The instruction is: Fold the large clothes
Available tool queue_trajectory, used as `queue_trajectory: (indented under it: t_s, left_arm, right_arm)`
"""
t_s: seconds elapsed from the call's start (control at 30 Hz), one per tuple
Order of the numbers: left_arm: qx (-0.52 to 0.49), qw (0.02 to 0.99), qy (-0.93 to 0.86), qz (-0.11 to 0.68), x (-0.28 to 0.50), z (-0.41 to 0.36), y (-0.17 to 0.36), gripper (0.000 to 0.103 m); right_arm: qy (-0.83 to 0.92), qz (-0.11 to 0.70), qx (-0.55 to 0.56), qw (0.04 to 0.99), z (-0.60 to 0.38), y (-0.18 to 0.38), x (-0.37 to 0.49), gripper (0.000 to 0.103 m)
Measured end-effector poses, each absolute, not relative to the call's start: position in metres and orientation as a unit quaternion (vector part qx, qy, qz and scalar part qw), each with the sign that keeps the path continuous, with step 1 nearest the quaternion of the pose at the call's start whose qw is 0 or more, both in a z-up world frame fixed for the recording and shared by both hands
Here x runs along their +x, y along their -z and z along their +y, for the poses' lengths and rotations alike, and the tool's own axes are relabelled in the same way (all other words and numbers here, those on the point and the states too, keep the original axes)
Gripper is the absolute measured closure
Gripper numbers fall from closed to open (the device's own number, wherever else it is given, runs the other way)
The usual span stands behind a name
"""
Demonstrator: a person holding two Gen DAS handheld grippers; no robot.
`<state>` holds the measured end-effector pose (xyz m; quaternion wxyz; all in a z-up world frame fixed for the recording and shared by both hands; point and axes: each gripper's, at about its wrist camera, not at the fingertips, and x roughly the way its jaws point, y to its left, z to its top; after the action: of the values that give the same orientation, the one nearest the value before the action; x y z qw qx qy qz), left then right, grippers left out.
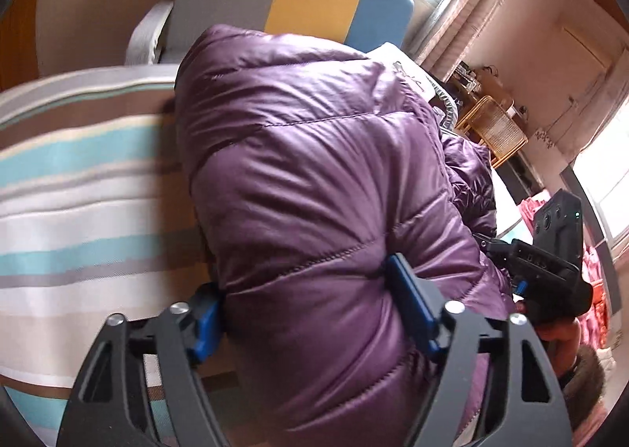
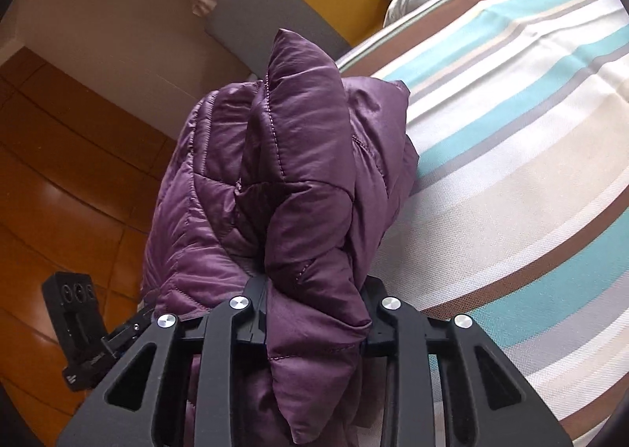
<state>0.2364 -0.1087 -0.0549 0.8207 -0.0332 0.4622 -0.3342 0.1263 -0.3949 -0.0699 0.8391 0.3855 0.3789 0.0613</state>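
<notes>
Purple jacket (image 1: pixel 314 179) hides most of left gripper's (image 1: pixel 306 309) near pad, plus bed (image 1: pixel 78 191) under it. Right gripper (image 2: pixel 314 313): pads buried in bunched fabric, can't see contact. Jacket's lower end cut off by btm edge, both views.

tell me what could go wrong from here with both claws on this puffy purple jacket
1. The right claw pinches only a thick bunched wad of the purple down jacket; the slick fabric could slip out.
2. The left claw straddles a wide puffy section, so the padding may spring back and undo the fold.
3. The jacket sits near the edge of the striped bed, above the wooden floor; it could slide off.
</notes>
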Motion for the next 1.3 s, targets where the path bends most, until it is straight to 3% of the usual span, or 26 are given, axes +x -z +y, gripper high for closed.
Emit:
queue_trajectory:
  t_s: [0.17,0.37,0.87,1.3]
  left_arm:
    - [-0.012,0.835,0.335,0.437,0.217,-0.112,0.040,0.043]
    - [-0.007,0.849,0.335,0.408,0.197,-0.099,0.023,0.047]
    - [-0.028,0.884,0.301,0.357,0.147,-0.030,-0.013,0.048]
    - [-0.043,0.912,0.234,0.334,0.152,0.067,-0.025,0.048]
  right_arm:
    - [-0.061,0.355,0.383,0.850,-0.393,0.063,0.114,0.078]
    - [-0.069,0.334,0.389,0.856,-0.392,0.060,0.104,0.078]
    - [-0.120,0.293,0.363,0.877,-0.341,0.024,0.090,0.078]
    - [-0.187,0.298,0.336,0.874,-0.270,0.015,0.145,0.078]
